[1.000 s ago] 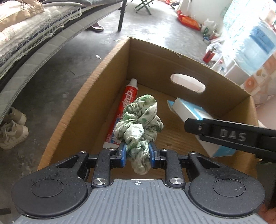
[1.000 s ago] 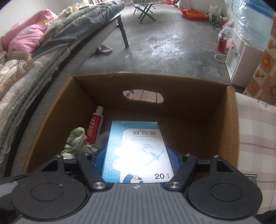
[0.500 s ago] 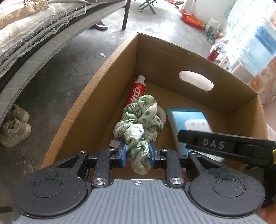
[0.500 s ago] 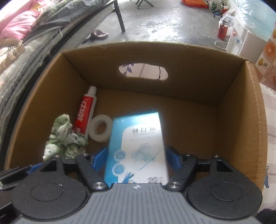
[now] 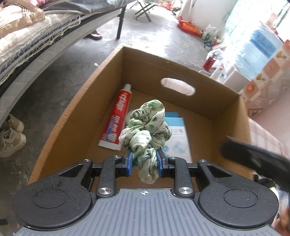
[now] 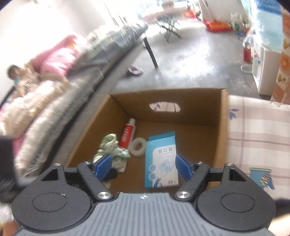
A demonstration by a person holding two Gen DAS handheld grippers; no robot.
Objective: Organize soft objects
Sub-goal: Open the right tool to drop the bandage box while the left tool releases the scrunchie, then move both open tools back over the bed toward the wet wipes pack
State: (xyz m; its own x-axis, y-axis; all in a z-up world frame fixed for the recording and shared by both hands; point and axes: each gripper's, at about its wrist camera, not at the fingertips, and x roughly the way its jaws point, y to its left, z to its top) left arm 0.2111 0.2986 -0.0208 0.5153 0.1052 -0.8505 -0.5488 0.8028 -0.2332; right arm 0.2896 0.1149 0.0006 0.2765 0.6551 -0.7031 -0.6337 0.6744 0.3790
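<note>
A green-and-white fabric scrunchie [image 5: 146, 125] hangs over the open cardboard carton [image 5: 76, 109], and my left gripper [image 5: 145, 161] is shut on its lower folds. On the carton floor lie a red toothpaste tube [image 5: 117, 116], a white tape roll [image 6: 138, 146] and a blue plaster box [image 6: 161, 159]. My right gripper [image 6: 143, 164] stands open above the carton's near edge, with nothing between its blue pads. In the right wrist view the scrunchie [image 6: 110, 147] shows left of the toothpaste [image 6: 126, 134]. The right gripper [image 5: 253, 158] appears as a dark blur at the right of the left wrist view.
A bed piled with blankets [image 5: 27, 36] runs along the left, with pale shoes [image 5: 10, 138] on the concrete floor under it. A checked cloth surface [image 6: 257, 130] borders the carton's [image 6: 199, 101] right side. A water jug [image 5: 259, 52], a red bottle [image 5: 208, 61] and a folding stool [image 5: 143, 10] stand farther off.
The right gripper let go of the blue plaster box, which now lies on the carton floor, and drew back and up. The left gripper kept its hold on the scrunchie and lifted slightly.
</note>
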